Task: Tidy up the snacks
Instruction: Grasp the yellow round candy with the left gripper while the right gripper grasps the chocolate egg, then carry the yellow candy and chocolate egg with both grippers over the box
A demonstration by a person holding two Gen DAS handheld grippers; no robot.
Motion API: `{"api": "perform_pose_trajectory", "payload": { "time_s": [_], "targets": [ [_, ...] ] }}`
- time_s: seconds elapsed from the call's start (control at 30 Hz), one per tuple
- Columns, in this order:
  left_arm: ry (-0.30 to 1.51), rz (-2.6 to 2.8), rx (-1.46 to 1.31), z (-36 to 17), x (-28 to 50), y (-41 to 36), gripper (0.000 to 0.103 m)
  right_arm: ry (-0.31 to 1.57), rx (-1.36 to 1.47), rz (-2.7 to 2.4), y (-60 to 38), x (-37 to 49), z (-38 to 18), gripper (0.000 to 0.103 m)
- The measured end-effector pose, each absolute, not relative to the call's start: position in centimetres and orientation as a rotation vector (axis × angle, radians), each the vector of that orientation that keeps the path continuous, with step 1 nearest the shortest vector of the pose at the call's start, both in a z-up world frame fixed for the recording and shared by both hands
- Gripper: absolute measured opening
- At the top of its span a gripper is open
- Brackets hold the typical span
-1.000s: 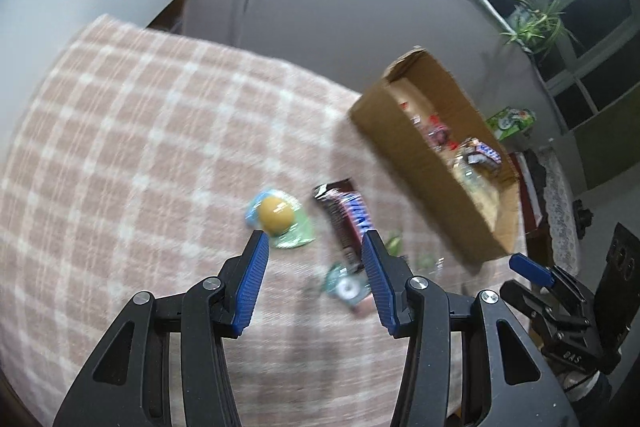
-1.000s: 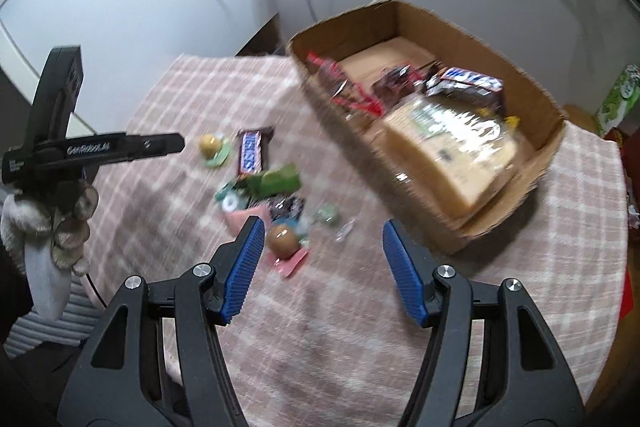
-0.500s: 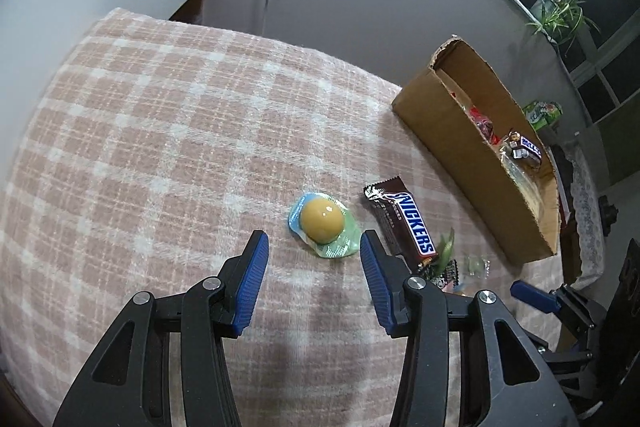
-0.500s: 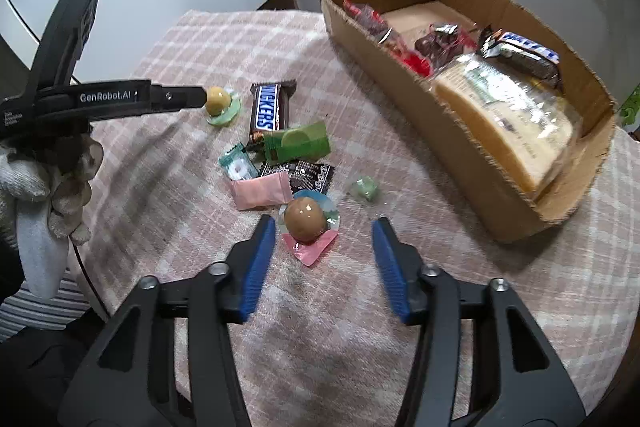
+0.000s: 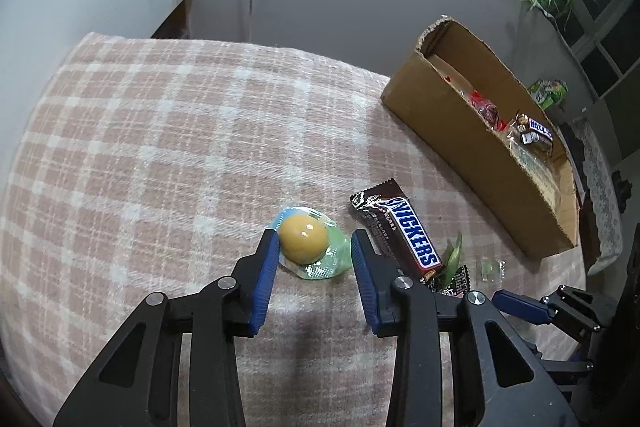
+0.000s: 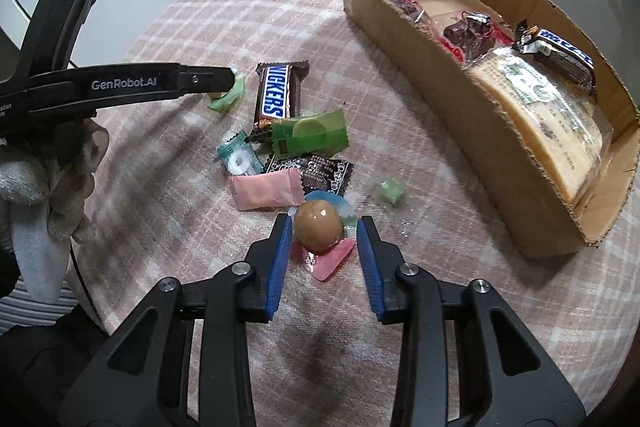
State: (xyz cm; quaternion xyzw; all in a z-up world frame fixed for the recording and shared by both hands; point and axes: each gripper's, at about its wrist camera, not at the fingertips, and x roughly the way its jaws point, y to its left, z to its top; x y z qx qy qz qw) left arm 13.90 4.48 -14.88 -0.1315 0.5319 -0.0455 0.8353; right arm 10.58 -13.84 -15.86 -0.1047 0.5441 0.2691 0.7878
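Note:
A yellow jelly cup (image 5: pixel 303 241) in a green wrapper lies on the checked tablecloth (image 5: pixel 160 155). My left gripper (image 5: pixel 314 237) straddles it with its jaws closing; the right pad stands clear of the wrapper. A brown jelly cup (image 6: pixel 319 229) on a pink wrapper lies between the fingers of my right gripper (image 6: pixel 326 223), whose jaws are also closing with gaps on both sides. In the right wrist view the left gripper (image 6: pixel 230 79) hides most of the yellow cup. The cardboard box (image 6: pixel 420 39) stands to the right.
A Snickers bar (image 6: pixel 276 95), a green packet (image 6: pixel 310 133), a black packet (image 6: pixel 326 169), a pink sachet (image 6: pixel 266 189), a mint (image 6: pixel 239 159) and a small green candy (image 6: pixel 388 191) lie loose. The box holds several snacks. A gloved hand (image 6: pixel 48 179) holds the left gripper.
Both grippers have sunk toward the table and narrowed their jaws. The left now frames the yellow jelly cup, the right the brown one.

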Motion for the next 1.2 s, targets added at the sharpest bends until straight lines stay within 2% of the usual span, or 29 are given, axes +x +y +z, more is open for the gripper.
{"api": "perform_pose_trajectory", "payload": {
  "time_s": [0.2,0.3,0.63,1.2],
  "targets": [
    [1.13,-0.078,-0.248,-15.5,14.2,4.2,0.026,1.188,-0.246,0.576,-13.4,10.7,-16.7,0.032],
    [1.124,-0.082,-0.237,-15.6,14.1,4.2,0.026,1.182,-0.252,0.585,-13.3,10.6,-16.7,0.027],
    [1.111,-0.09,-0.241,-15.2,13.9,4.0,0.025,1.174,-0.201,0.585,-14.3,10.4,-15.8,0.026],
    [1.027,-0.169,-0.293,-11.0,13.7,3.3,0.025,1.044,-0.061,0.504,-20.4,11.9,-8.7,0.026]
  ]
}}
